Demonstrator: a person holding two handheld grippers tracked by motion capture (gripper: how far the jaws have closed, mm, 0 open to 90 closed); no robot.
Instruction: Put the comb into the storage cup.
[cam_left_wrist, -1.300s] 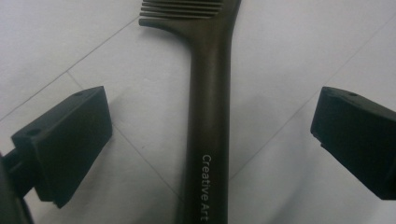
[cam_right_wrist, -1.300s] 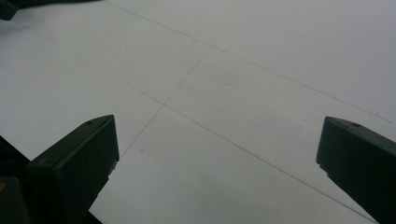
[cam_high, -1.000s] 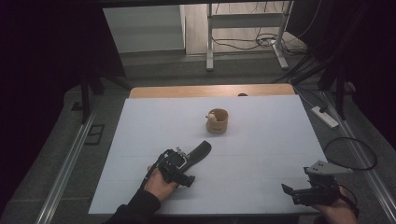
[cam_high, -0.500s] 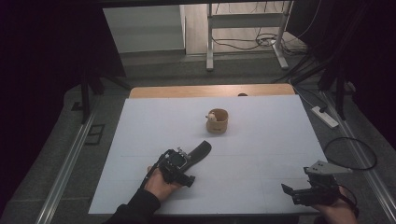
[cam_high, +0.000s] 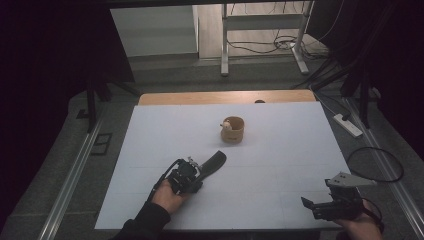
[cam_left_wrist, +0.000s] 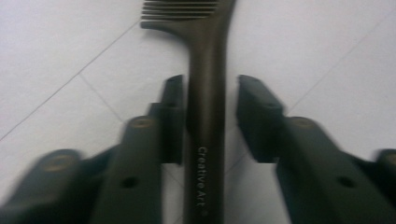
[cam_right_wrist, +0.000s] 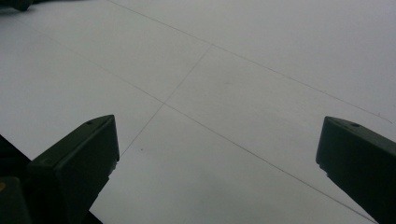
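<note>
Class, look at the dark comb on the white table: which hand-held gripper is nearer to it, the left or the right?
Left. The left hand-held gripper straddles the comb handle, its jaws just closing in on it. The right hand-held gripper sits apart near the table's right front corner.

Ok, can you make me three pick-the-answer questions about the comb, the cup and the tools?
1. Where is the comb?
A. Between the jaws of the left tool
B. Inside the cup
C. Under the right tool

2. What colour is the cup?
A. Blue
B. Light brown
C. Red

3. How is the right tool?
A. Shut on the comb
B. Shut on the cup
C. Open, with nothing between its jaws

Answers:
1 A: the comb's handle runs between the jaws, which have just been closing on it, with a gap on one side.
2 B: it looks like pale wood against the white table.
3 C: its jaws stand wide apart over bare table.
</note>
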